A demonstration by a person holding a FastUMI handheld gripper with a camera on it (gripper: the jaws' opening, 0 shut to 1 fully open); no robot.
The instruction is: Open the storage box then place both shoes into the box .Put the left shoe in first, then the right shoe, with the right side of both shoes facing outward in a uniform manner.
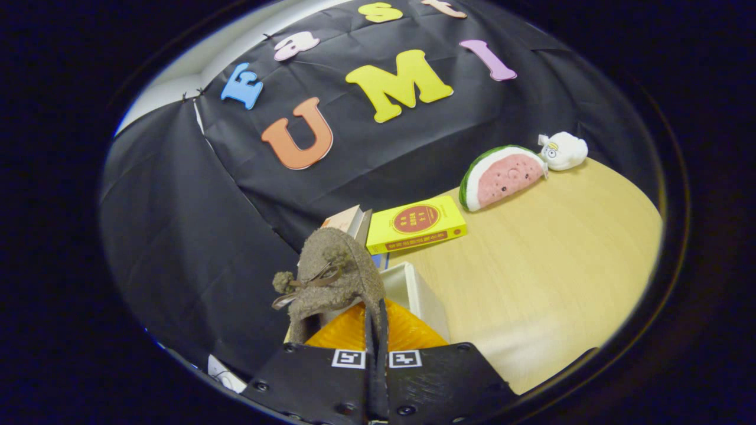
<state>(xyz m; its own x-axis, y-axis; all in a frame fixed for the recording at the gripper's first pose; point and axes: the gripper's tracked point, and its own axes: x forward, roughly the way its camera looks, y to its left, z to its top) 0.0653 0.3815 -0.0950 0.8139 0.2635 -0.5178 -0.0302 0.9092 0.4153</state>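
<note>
Fleecy brown shoe (339, 277) hangs pinched by its edge in the gripper (376, 330), over the orange-lined storage box (413, 295).
With the fingers pressed together on so thin a hold, the shoe could twist or slip and land facing wrong, or catch the box wall beside the yellow book (416, 224) on the desk (549, 265).

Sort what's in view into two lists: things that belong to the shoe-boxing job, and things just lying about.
Belongs to the job:
- fuzzy brown shoe, its edge pinched in the shut claw
- white storage box, just ahead of the fingers

Just lying about:
- yellow book, lying on the wooden table
- second book beside it
- watermelon plush
- small white plush
</note>
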